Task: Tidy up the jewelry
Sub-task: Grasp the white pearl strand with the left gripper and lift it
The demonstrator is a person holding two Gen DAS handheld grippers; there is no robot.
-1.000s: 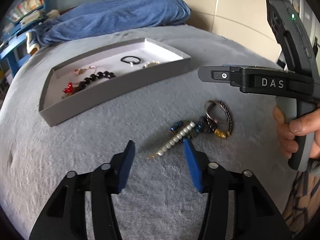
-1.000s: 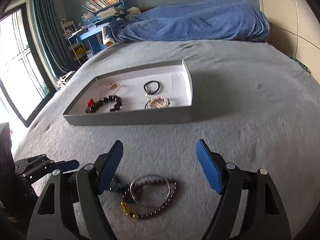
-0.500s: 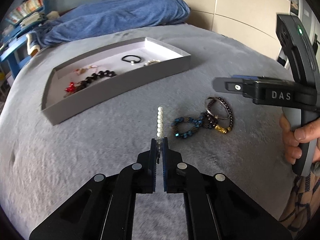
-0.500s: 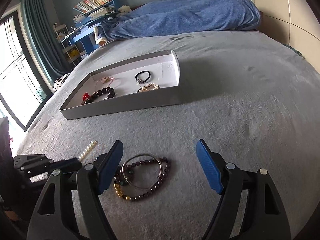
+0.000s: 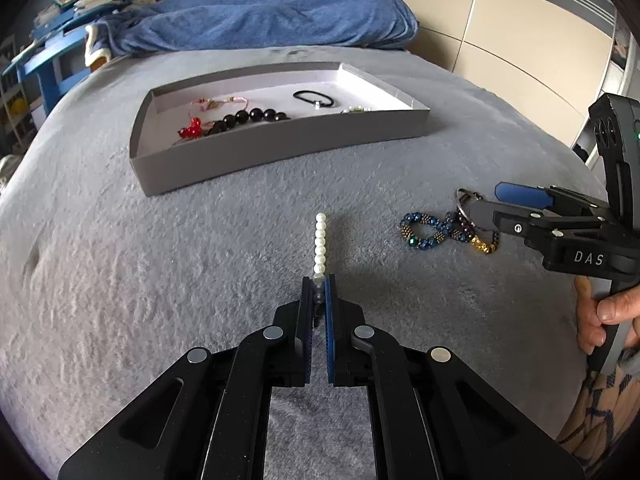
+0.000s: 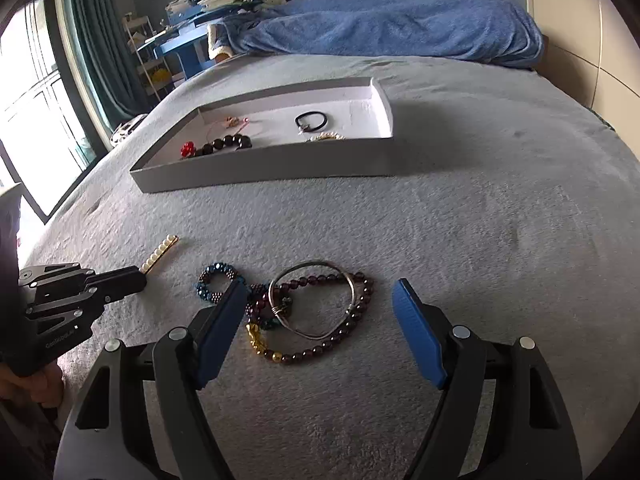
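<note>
My left gripper point(image 5: 319, 285) is shut on one end of a white pearl hair clip point(image 5: 320, 246), which sticks out forward above the grey blanket; from the right wrist the pearl clip point(image 6: 160, 255) shows at the left gripper point(image 6: 141, 270) tip. My right gripper point(image 6: 320, 312) stands open over a tangle of bracelets: a silver bangle point(image 6: 316, 300), a dark garnet bead bracelet point(image 6: 340, 330) and a blue bead bracelet point(image 6: 216, 280). In the left wrist view the right gripper point(image 5: 496, 204) hovers over the same pile, with the blue bracelet point(image 5: 424, 232) beside it. A grey tray point(image 5: 280, 152) lies further back.
The tray point(image 6: 264, 168) holds a black hair tie point(image 6: 311, 120), a black bead bracelet with a red charm point(image 6: 224, 144), a pink cord piece point(image 6: 232, 122) and a pearl bracelet. A blue duvet point(image 6: 380, 24) lies at the bed's far end. A window and shelves are left.
My left gripper closed on the pearl clip, lifted it from the bracelet pile and carried it left. My right gripper came forward and down over the bracelets, still open.
</note>
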